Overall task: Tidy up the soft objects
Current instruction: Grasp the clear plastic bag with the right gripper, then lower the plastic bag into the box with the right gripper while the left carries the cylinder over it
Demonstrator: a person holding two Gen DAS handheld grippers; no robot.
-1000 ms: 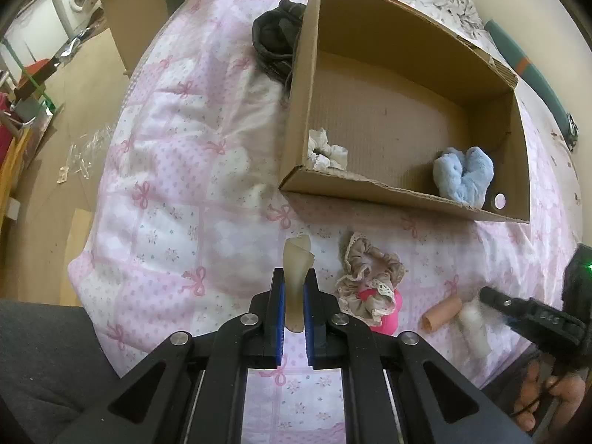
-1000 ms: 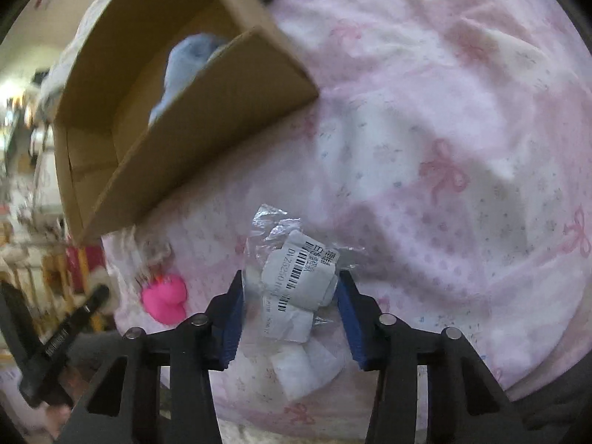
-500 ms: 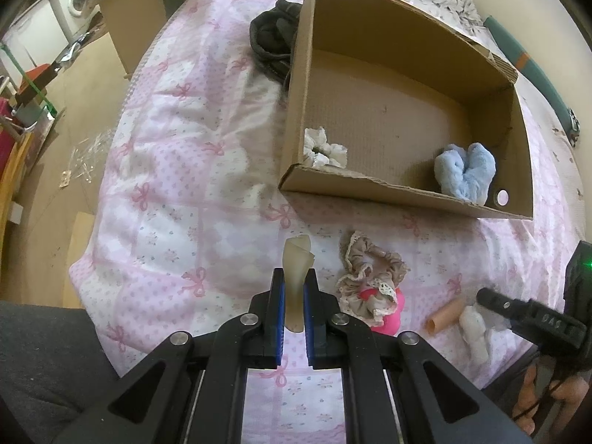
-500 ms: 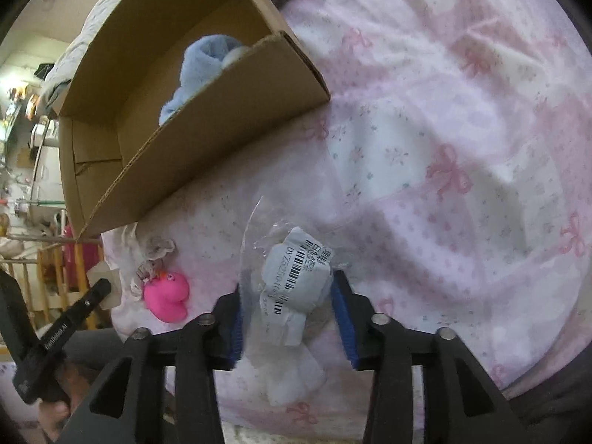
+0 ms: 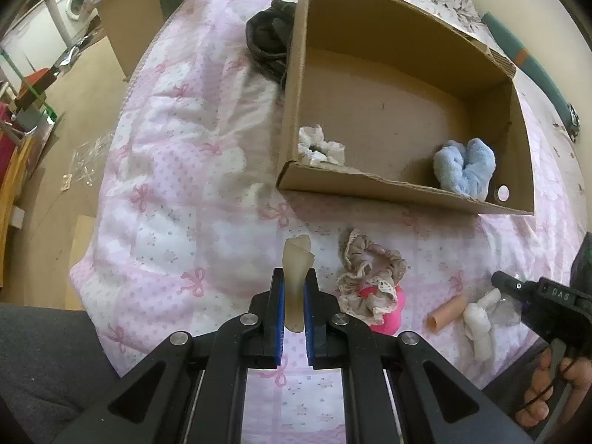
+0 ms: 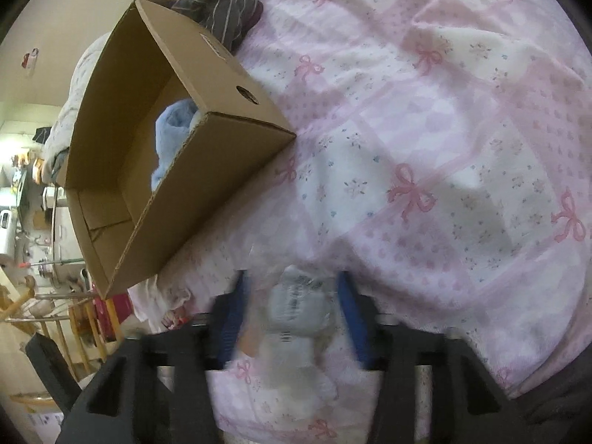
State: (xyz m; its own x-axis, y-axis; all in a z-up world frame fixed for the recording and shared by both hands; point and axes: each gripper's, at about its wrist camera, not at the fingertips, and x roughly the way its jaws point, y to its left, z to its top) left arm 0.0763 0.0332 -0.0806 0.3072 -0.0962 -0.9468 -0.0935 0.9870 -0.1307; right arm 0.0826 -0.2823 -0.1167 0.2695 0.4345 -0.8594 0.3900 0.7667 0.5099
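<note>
My left gripper (image 5: 294,288) is shut on a pale beige soft piece (image 5: 296,270), held above the pink quilt. A cardboard box (image 5: 399,187) lies ahead with a white scrunchie (image 5: 320,146) and a blue plush (image 5: 464,166) inside. A beige lace scrunchie (image 5: 370,277) lies over a pink toy (image 5: 390,309); a peach tube (image 5: 446,312) and a white wrapped soft item (image 5: 479,327) lie to the right. My right gripper (image 6: 292,310) has its jaws around that plastic-wrapped item (image 6: 296,303), blurred by motion; I cannot tell the grip. The box (image 6: 222,170) is at its left.
A dark cloth bundle (image 5: 268,42) lies beside the box's far left corner; it shows as striped grey cloth in the right wrist view (image 6: 222,7). The bed edge drops to the floor on the left (image 5: 55,155). The pink quilt (image 6: 444,148) spreads to the right.
The right gripper has swung upward and away with the wrapped item between its jaws, now blurred; the box looks farther. The left gripper still holds the beige piece, hardly moved.
</note>
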